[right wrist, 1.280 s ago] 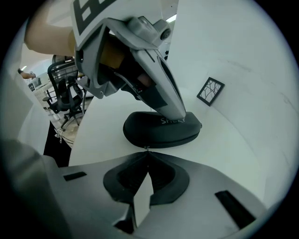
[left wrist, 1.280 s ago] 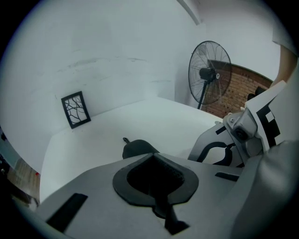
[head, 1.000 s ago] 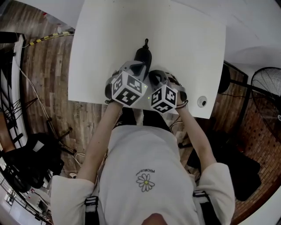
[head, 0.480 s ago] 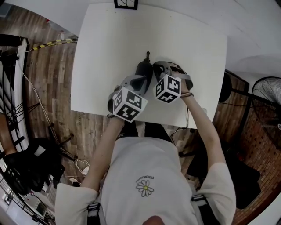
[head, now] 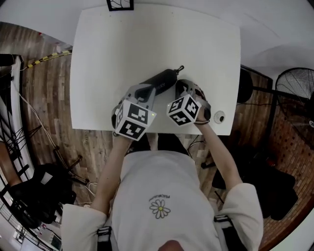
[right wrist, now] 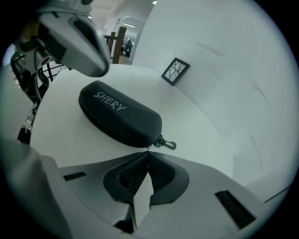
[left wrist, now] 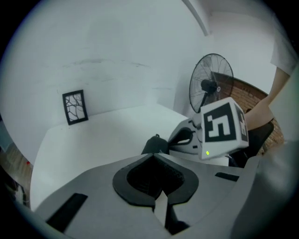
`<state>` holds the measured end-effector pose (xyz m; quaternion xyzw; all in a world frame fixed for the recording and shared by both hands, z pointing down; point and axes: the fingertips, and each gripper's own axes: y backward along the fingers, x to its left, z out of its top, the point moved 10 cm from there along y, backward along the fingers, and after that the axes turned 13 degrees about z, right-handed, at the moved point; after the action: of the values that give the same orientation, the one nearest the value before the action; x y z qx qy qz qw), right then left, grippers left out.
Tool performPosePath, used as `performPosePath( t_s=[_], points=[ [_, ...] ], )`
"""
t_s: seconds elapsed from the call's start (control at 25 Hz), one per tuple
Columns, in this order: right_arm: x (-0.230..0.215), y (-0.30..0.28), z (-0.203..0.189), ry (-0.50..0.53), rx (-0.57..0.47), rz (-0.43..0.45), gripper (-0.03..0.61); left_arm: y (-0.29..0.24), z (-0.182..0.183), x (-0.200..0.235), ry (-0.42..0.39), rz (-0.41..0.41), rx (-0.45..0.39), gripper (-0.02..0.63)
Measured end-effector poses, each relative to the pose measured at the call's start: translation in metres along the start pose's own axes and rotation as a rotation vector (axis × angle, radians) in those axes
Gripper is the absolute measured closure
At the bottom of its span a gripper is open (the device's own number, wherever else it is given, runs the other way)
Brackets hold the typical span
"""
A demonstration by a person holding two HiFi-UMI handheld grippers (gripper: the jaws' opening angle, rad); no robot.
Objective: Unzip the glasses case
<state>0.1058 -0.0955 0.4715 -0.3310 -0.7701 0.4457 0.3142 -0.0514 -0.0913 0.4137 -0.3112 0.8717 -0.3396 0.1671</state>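
A black zipped glasses case [head: 159, 80] lies slantwise on the white table [head: 108, 54], its metal clip [head: 180, 67] at the far right end. In the right gripper view the case [right wrist: 120, 114] fills the middle, with the clip [right wrist: 167, 144] beside my right gripper [right wrist: 148, 152]. That gripper [head: 178, 84] is shut, and a thin zipper pull at the case's end runs into its tips. My left gripper [head: 147, 88] is shut at the case's near left end. Its tips [left wrist: 152, 155] sit against the dark case [left wrist: 155, 144]; I cannot tell whether they pinch it.
A small framed picture [head: 120, 4] stands at the table's far edge. A round white knob [head: 219, 116] sits at the near right corner. A floor fan [head: 294, 93] stands right of the table. The table's near edge runs just under both grippers.
The case has swung from pointing away to lying slantwise, clip to the right. The right gripper went out along it and then came back toward the near edge. The left gripper barely shifted.
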Motion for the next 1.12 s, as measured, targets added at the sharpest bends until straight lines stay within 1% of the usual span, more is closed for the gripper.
performPosePath(
  t_s=[0.12, 0.24, 0.4, 0.56, 0.68, 0.8, 0.88, 1.0, 1.12],
  points=[
    [0.037, 0.014, -0.012, -0.05, -0.02, 0.057, 0.572, -0.006, 0.003, -0.026, -0.085, -0.035, 0.029, 0.601],
    [0.06, 0.02, -0.015, -0.088, -0.054, 0.107, 0.571, -0.013, -0.007, -0.039, -0.163, -0.031, 0.062, 0.601],
    [0.067, 0.025, -0.017, -0.083, -0.064, 0.12, 0.571, -0.01, -0.012, -0.04, -0.167, -0.02, 0.05, 0.601],
    [0.063, 0.026, -0.021, -0.03, -0.042, 0.133, 0.571, -0.01, -0.014, -0.042, -0.133, -0.031, 0.058, 0.601],
    [0.056, 0.025, -0.022, 0.038, -0.024, 0.15, 0.571, -0.011, -0.013, -0.043, -0.125, -0.028, 0.068, 0.601],
    [0.039, 0.024, -0.022, 0.125, 0.001, 0.149, 0.571, -0.011, -0.012, -0.045, -0.139, -0.027, 0.074, 0.601],
    [0.028, 0.022, -0.018, 0.228, 0.024, 0.162, 0.571, -0.012, -0.011, -0.044, -0.129, -0.031, 0.08, 0.601],
    [0.016, 0.015, -0.01, 0.416, 0.057, 0.194, 0.571, -0.015, -0.01, -0.043, -0.109, -0.046, 0.094, 0.601],
    [0.004, 0.007, -0.001, 0.6, 0.061, 0.236, 0.571, -0.017, -0.01, -0.041, -0.098, -0.056, 0.098, 0.601]
  ],
)
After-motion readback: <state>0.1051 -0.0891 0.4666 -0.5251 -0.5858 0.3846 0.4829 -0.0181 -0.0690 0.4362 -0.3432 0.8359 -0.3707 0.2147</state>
